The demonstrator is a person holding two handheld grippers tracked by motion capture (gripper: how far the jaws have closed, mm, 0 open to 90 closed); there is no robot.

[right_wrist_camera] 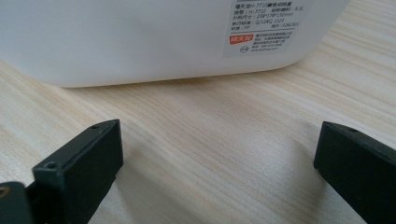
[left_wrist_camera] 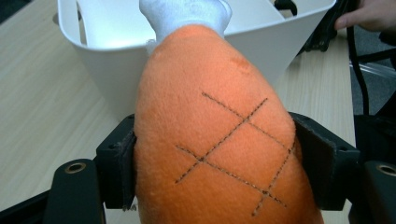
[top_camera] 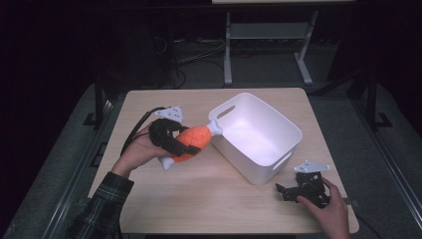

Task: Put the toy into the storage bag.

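An orange plush drumstick [top_camera: 199,135] with white bone ends hangs just above the table, left of a white plastic bin [top_camera: 249,168]. My left gripper [top_camera: 183,142] is shut on its fat orange body. In the left gripper view both pads press into the sides of the drumstick [left_wrist_camera: 210,140], whose white tip points at the bin [left_wrist_camera: 107,70]. My right gripper [top_camera: 283,193] rests on the table by the bin's near right corner, held by a hand. In the right gripper view its jaws stand wide open [right_wrist_camera: 217,154] over bare wood, facing the labelled wall of the bin [right_wrist_camera: 140,37].
The light wooden table [top_camera: 199,209] has bare room in front of the bin and to the left. Beyond the far edge, a dark floor holds cables and a metal table frame [top_camera: 228,50]. A plaid sleeve [top_camera: 102,209] comes in at the lower left.
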